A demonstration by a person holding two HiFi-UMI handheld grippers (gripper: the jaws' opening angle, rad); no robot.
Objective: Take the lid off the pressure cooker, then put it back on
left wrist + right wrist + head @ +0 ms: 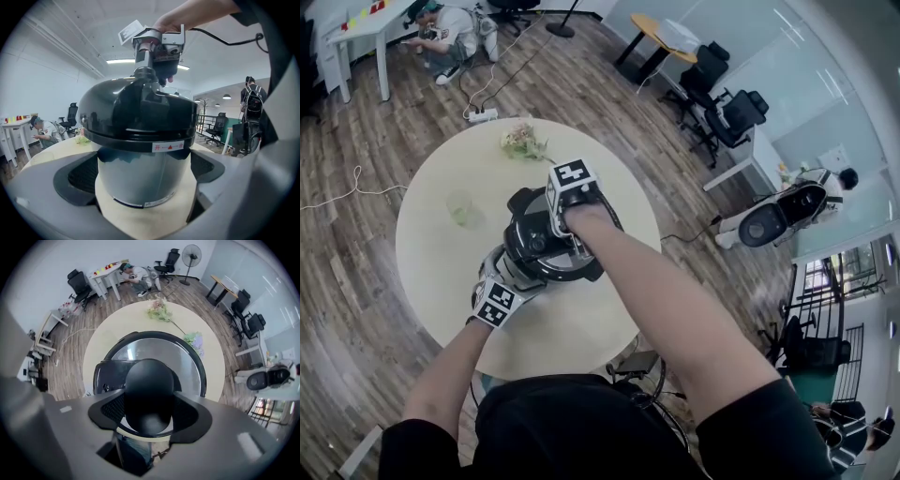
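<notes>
On the round cream table (431,272), the right tool (149,414) clenches the rounded black knob (149,385) of the black domed lid (140,347) from straight above. The left tool (143,187) grips the silver pressure cooker body (140,164) from the side.

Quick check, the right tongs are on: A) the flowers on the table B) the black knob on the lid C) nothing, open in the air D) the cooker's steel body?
B: the right gripper view shows the right tongs closed from above on the black knob atop the lid, while the left tongs clamp the cooker body.
</notes>
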